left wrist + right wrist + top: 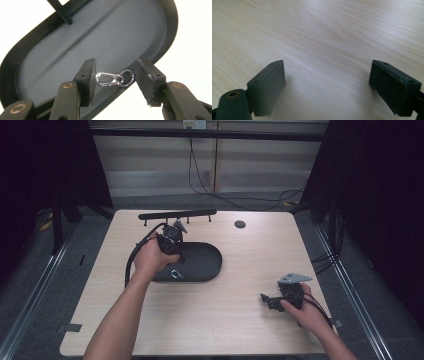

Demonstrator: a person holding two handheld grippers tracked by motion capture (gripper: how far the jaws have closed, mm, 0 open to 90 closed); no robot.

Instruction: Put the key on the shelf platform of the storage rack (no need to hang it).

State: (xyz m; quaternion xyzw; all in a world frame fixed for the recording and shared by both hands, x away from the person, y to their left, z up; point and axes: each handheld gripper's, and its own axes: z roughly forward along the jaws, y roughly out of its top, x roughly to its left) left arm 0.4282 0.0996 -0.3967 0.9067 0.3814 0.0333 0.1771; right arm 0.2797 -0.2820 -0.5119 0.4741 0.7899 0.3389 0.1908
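Silver clasp (113,78) on black tray (62,62) between wide left claw (115,75); right claw (327,87) wide.

My table (240,310) is pale wood with a fine, wavy grain running across it. On it I see an oval tray (205,262), matte black at the rim and dark grey inside. A small clip (113,78) in the tray is shiny silver. Behind the tray, the rack (177,214) is black. A little round disc (240,224) on the table is dark grey. My left gripper (115,75) and right gripper (327,85) are black, with brass-coloured rivets. The floor (30,290) is grey.
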